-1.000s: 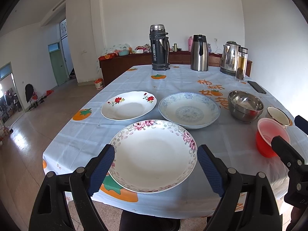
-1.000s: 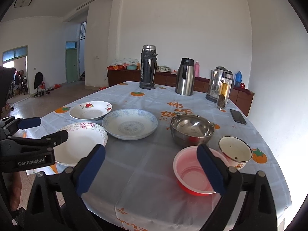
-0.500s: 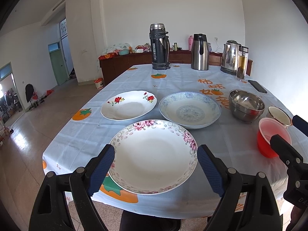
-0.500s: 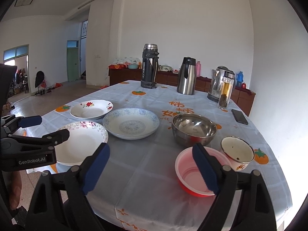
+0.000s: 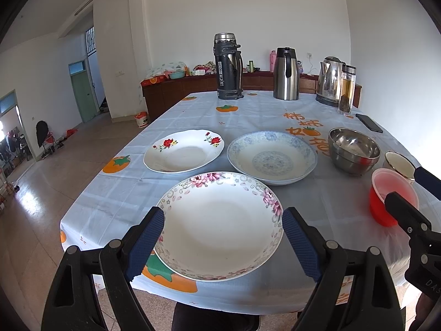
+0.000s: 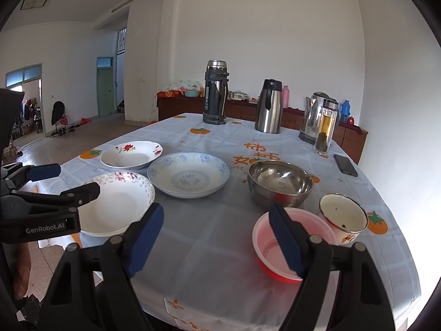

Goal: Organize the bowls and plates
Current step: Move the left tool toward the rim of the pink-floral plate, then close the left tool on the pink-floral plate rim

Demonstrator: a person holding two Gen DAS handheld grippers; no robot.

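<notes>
three plates sit on the left half of the worktop (image 5: 115, 193): red-flower plate (image 5: 183, 151) at the back left, blue-pattern plate (image 5: 272, 157) just beside it, and the pink-flower plate (image 5: 220, 224) nearest the front edge. further right come the steel bowl (image 6: 280, 183), then the red plastic bowl (image 6: 286, 244) with a small enamel cup (image 6: 343, 216) touching its right side. along the far edge stand a dark thermos (image 5: 228, 66), a steel jug (image 5: 286, 74), a kettle (image 5: 329, 81), a glass tea bottle (image 5: 346, 89) and a phone (image 5: 368, 123), all well apart from the dishes.

left tool (image 5: 222, 242) hangs wide open with the pink-flower plate between its pads, not pressing on it. right tool (image 6: 216, 238) is still fairly wide but its jaws are closing, with only bare cloth between them; the right pad overlaps the red bowl's rim in view, can't tell if it touches.

bare cloth lies between plates and bowls, front edge close.
</notes>
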